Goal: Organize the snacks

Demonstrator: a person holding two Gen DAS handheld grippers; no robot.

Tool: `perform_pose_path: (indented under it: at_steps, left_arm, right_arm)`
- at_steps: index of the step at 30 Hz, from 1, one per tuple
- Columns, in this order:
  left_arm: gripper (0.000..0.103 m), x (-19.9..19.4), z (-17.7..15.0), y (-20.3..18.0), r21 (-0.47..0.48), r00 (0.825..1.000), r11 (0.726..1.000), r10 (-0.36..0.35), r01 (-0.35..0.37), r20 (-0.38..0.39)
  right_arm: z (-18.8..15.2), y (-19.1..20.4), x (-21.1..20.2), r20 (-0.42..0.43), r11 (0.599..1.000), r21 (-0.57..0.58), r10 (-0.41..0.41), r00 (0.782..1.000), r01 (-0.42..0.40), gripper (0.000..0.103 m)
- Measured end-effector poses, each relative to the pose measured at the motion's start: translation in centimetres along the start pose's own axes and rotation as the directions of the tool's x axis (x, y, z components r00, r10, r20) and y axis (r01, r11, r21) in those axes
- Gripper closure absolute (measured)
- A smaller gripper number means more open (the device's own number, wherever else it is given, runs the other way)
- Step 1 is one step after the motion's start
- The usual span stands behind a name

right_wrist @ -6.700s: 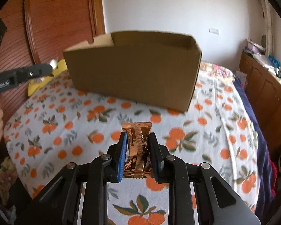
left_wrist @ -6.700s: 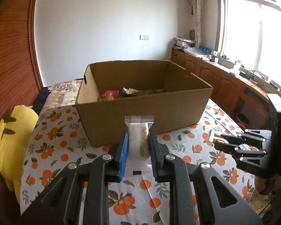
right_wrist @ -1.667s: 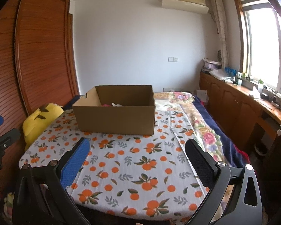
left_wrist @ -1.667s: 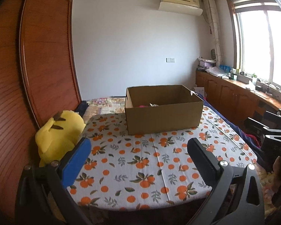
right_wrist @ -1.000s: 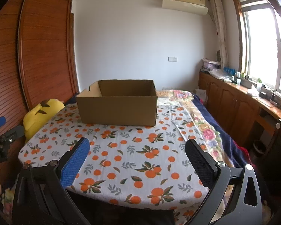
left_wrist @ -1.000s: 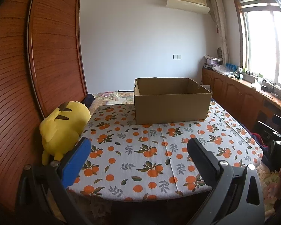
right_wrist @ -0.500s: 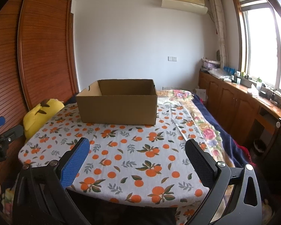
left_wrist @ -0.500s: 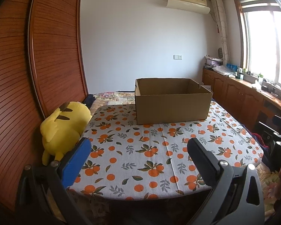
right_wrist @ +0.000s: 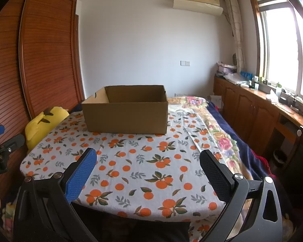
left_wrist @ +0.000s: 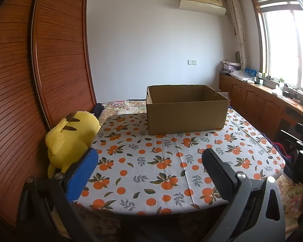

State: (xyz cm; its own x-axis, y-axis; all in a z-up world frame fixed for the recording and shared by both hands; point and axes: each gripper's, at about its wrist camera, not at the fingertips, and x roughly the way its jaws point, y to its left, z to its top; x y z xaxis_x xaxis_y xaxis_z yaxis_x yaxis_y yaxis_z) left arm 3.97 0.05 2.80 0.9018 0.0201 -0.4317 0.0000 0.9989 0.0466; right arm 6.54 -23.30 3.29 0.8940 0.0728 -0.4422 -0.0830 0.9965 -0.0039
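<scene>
An open cardboard box stands at the far side of a table with an orange-print cloth; it also shows in the right wrist view. Its contents are hidden from this low angle. No snack lies on the cloth. My left gripper is wide open and empty, held back from the table's near edge. My right gripper is also wide open and empty, likewise back from the near edge. The left gripper shows at the right wrist view's left edge.
A yellow plush toy sits at the table's left edge against a wooden sliding door. A bed with a floral blanket lies right of the table. Wooden cabinets run under the window on the right.
Both grippers let go of their snack packets and opened wide, then pulled far back from the box. Over the last second they sank slightly, so the box interior is no longer visible.
</scene>
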Motion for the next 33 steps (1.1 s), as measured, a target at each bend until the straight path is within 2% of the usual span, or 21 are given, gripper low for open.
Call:
perform_pose_path:
  at_steps: [33]
  left_arm:
    - [0.000, -0.28, 0.64, 0.07, 0.005, 1.000, 1.000, 0.002, -0.002, 0.013]
  right_arm:
    - [0.46, -0.06, -0.39, 0.016, 1.000, -0.001, 0.001, 1.000, -0.001, 0.000]
